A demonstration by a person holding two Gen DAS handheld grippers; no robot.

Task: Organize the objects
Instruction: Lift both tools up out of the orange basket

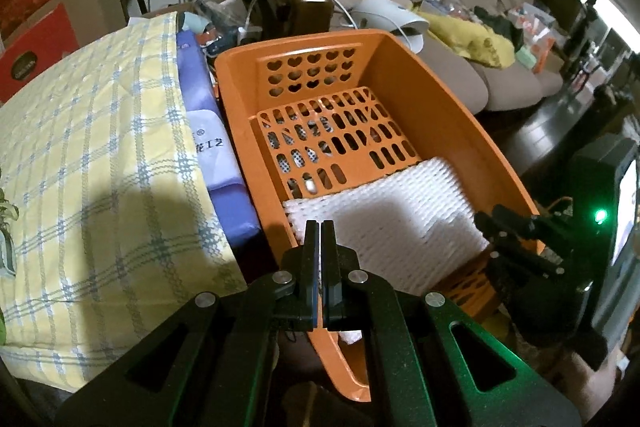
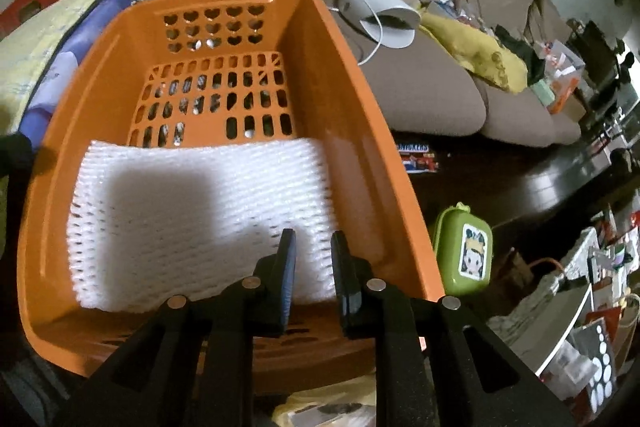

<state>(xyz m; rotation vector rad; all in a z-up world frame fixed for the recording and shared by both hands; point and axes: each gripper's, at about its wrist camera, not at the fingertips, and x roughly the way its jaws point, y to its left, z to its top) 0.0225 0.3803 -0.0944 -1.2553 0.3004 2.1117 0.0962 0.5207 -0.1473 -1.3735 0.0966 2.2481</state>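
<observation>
An orange plastic basket with heart-shaped holes stands in front of both grippers. A white foam net sheet lies flat on its perforated floor, at the near end. My left gripper is shut and empty, hovering over the basket's near left corner and the sheet's edge. My right gripper hangs above the sheet's near right part. Its pads stand at a narrow gap with nothing between them. In the left wrist view the right gripper shows over the basket's right rim.
A yellow checked cloth covers a mound to the left, with a purple package against the basket. A brown sofa with clutter runs behind and to the right. A green zip case lies right of the basket on a dark surface.
</observation>
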